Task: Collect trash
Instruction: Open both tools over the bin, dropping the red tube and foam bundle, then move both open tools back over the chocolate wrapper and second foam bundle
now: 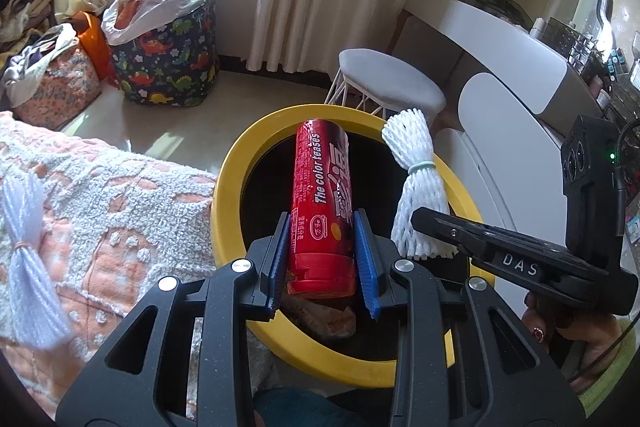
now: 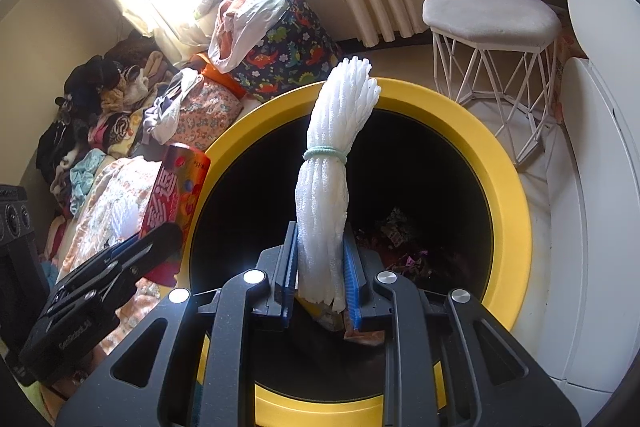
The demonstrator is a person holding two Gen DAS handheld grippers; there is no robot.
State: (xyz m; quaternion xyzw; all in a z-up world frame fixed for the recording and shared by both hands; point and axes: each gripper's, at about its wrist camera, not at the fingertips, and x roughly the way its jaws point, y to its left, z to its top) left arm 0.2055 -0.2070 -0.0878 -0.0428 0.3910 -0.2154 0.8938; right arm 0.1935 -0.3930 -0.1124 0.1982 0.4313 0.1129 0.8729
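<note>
My left gripper (image 1: 323, 259) is shut on a red cylindrical candy tube (image 1: 322, 203) and holds it over the open mouth of a yellow-rimmed trash bin (image 1: 228, 187). My right gripper (image 2: 322, 267) is shut on a white foam net bundle (image 2: 332, 163) tied with a green band, held over the same bin (image 2: 508, 195). The bundle also shows in the left wrist view (image 1: 416, 183), and the tube in the right wrist view (image 2: 176, 195). Wrappers lie at the bin's dark bottom (image 2: 404, 243).
A pink and white blanket (image 1: 100, 211) lies left of the bin. A white wire-frame stool (image 2: 492, 23) stands behind it. A dinosaur-print bag (image 1: 168, 63) and clothes piles sit by the curtains. A white vanity desk (image 1: 500, 39) is on the right.
</note>
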